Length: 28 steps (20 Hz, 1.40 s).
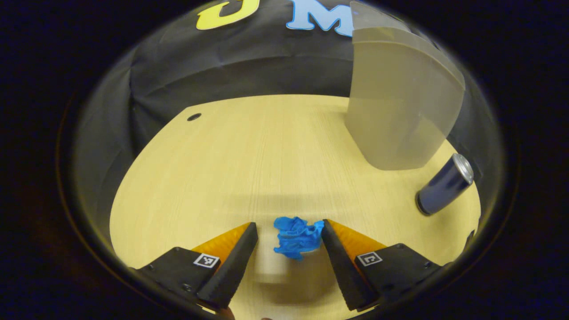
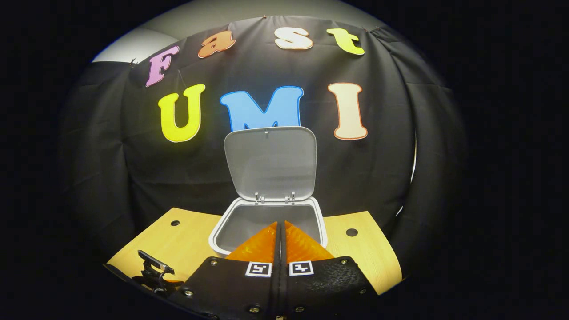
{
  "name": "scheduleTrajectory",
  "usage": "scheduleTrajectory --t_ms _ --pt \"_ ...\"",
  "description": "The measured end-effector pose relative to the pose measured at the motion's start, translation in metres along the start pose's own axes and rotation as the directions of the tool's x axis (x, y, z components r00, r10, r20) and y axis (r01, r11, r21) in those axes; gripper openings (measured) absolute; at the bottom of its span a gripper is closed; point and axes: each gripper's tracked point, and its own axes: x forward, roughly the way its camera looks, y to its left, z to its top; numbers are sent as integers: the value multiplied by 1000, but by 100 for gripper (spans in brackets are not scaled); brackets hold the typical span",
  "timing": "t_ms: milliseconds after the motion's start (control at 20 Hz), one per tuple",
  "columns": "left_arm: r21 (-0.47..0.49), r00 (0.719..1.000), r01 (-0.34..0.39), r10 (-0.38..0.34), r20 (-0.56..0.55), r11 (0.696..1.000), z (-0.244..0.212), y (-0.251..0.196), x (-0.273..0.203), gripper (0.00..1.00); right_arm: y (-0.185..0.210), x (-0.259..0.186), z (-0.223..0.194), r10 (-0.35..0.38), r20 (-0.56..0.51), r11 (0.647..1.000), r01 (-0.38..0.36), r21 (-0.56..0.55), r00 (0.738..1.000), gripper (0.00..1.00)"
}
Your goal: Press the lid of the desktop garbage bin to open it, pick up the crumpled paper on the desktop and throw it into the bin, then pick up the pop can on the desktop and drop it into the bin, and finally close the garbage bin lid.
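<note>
Left tool (image 1: pixel 289 231) is held spread around the crumpled paper (image 1: pixel 297 237).

The paper is seen on the desk (image 1: pixel 249 155) between the parted fingers, touching or almost touching the right-hand one, so closing is judged the coming move. The pop can (image 1: pixel 444 184) lies on its side beside the bin (image 1: pixel 400 102). Right tool (image 2: pixel 280 223), fingers pressed together on nothing, is held before the bin's raised lid (image 2: pixel 270 162).

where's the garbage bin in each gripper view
Left gripper view: the garbage bin stands upper right, seen from the side, behind the pop can.
Right gripper view: the bin sits centre, lid raised upright, its opening just beyond the closed right gripper.
Shared landmark: the wooden desktop under the bin.
</note>
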Motion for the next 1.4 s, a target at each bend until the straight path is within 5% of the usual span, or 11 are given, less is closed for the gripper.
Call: scheduleTrajectory --t_ms 450,750,850,1350,1400 --pt "16 1000 -3 3 15 1000 2 2 2 100 0 2 -12 -7 -28 1000 7 18 1000 0" --pt "59 1000 -22 22 4 998 6 7 6 49 3 1 -15 3 -36 1000 -3 11 999 0" --pt "76 1000 -27 28 0 997 7 8 5 42 1 -1 -15 2 -36 1000 -1 12 999 0" --pt "130 995 -21 8 102 991 53 0 -23 42 -1 0 -22 3 -44 1000 -2 31 999 0" --pt "132 993 -19 4 115 991 58 -3 -24 49 0 0 -23 6 -48 999 -4 33 999 0"
